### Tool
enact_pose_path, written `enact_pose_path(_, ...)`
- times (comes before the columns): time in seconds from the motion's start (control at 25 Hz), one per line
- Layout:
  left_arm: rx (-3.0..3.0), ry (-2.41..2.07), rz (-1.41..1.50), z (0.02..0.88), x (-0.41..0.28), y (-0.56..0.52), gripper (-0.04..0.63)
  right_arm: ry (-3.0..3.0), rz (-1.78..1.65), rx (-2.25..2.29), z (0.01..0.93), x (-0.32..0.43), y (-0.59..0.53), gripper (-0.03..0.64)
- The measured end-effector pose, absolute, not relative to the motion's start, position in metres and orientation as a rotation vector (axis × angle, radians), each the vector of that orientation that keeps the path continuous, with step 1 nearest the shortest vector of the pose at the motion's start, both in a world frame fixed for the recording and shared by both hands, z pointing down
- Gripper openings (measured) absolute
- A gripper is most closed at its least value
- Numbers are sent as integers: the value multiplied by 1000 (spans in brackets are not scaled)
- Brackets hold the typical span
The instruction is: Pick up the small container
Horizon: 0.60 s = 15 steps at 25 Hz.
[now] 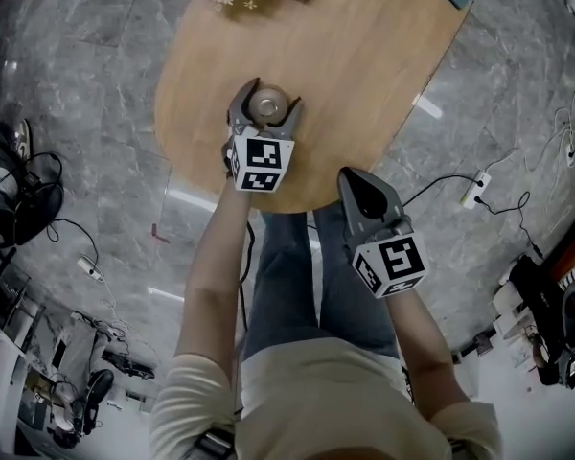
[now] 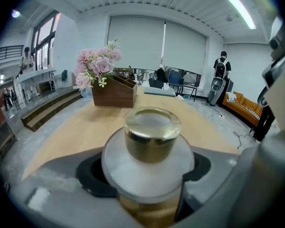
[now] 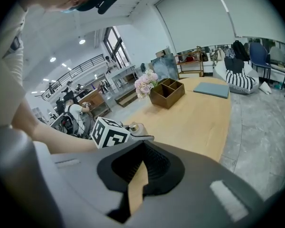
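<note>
the small container (image 2: 152, 134) stands upright on the near end of the wooden table (image 1: 364, 65), its long axis vertical: a gold cap on top, a wider white shoulder under it, a gold body below. the left gripper (image 1: 267, 100) is already around it. its jaws are spread wide, one on each side of the container, which sits deep between them and right on their centre line, so there is nothing to correct sideways. the dark pads lie very close to the white shoulder, but i cannot see a firm pinch yet. my judgement is that the coming move is a plain squeeze and then a straight lift.

the right gripper (image 1: 351, 176) is clearly the farther one. it hangs to the right at the near edge of the table, well apart from the container, its jaws pressed together with nothing between them.

nothing blocks the lift. a bunch of pink flowers (image 2: 96, 65) and a wooden box (image 2: 115, 91) stand at the far end of the table, well away, and a flat grey-blue pad (image 3: 211, 89) lies farther still.
</note>
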<state>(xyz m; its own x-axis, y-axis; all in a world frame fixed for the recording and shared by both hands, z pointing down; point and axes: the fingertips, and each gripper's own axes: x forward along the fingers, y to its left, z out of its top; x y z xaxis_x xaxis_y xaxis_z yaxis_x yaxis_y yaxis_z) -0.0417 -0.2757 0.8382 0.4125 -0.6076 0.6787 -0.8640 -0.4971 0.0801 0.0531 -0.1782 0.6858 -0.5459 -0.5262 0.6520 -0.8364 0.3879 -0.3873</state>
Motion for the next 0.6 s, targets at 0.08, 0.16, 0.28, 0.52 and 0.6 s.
enact_pose_path(0.08,2235,-1246,821,836,-43,-270,353,-2230,974,1178,681,53,-177,-2)
enact_pose_path(0.16,2226,-1242,818,833,-44,-262,353,-2233,967,1188,675,52,-174,-2)
enact_pose_path(0.28,2208,-1231,818,825,-47,-247,353,-2243,957,1206,664,50,-170,-2)
enact_pose_path(0.52,2226,-1204,824,793,-49,-219,353,-2266,918,1240,640,45,-161,-2)
enact_pose_path(0.6,2219,-1201,817,782,-50,-208,353,-2273,906,1257,629,43,-158,-2)
